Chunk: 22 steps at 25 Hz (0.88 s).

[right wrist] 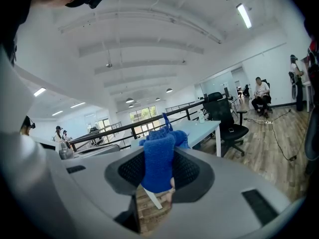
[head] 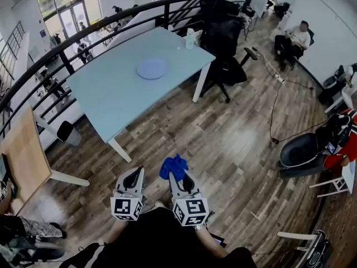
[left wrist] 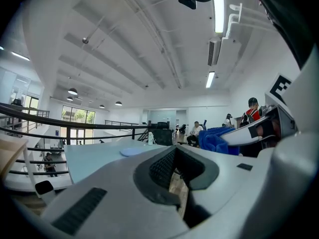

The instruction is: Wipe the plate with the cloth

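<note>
Left tool (head: 133,175): low in the head view, over wooden floor (head: 223,144), marker cube turned toward the wearer. Same left tool (left wrist: 178,180) in the left gripper view: jaws drawn together at the tips, nothing held, only a thin slit of floor visible lower down.

Right tool (head: 181,176): just beside the left one, at like height, also over the floor. Clamped on blue cloth (head: 173,166), which is bunched and protrudes past the jaw tips. Confirmed in the right gripper view: right tool (right wrist: 157,183) closed on cloth (right wrist: 158,161), one folded band pinched between the pads, the rest standing above them. Cloth (left wrist: 217,141) also seen at the right of the left gripper view.

Plate (head: 152,68): pale blue, round, lying flat on pale blue bench (head: 106,94), toward the far half of the top. Well apart from both tools and from the cloth. Seen as a thin disc, plate (left wrist: 132,152), in the left gripper view.

Also on the bench: white bottle (head: 190,38), upright, near the far corner. Beyond that corner, black office chair (head: 223,43). Behind the bench, dark curved railing (head: 83,35). Far off by the wall, seated person (head: 294,38).
</note>
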Motion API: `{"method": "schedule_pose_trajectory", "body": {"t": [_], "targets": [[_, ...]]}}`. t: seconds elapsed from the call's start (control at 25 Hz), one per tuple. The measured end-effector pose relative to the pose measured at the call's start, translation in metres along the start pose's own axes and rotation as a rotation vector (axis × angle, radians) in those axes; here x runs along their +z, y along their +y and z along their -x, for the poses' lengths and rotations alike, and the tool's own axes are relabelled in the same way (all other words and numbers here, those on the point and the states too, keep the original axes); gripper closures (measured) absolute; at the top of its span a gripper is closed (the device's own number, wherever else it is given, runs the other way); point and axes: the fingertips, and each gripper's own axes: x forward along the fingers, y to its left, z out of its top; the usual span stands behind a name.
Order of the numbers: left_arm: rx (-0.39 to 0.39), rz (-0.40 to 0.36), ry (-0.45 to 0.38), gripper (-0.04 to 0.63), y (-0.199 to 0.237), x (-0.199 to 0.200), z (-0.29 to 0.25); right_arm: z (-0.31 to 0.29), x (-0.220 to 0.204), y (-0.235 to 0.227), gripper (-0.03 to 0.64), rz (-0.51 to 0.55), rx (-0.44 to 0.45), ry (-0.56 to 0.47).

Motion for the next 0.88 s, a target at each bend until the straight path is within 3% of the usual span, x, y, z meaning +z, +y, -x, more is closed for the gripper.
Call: {"method": "schedule_pose_trajectory", "body": {"t": [0.88], "targets": [[0.11, 0.005, 0.023, 0.594, 0.027, 0.012, -0.138, -0.128, 0.058, -0.083, 0.497, 0.023, 0.091, 0.044]]}}
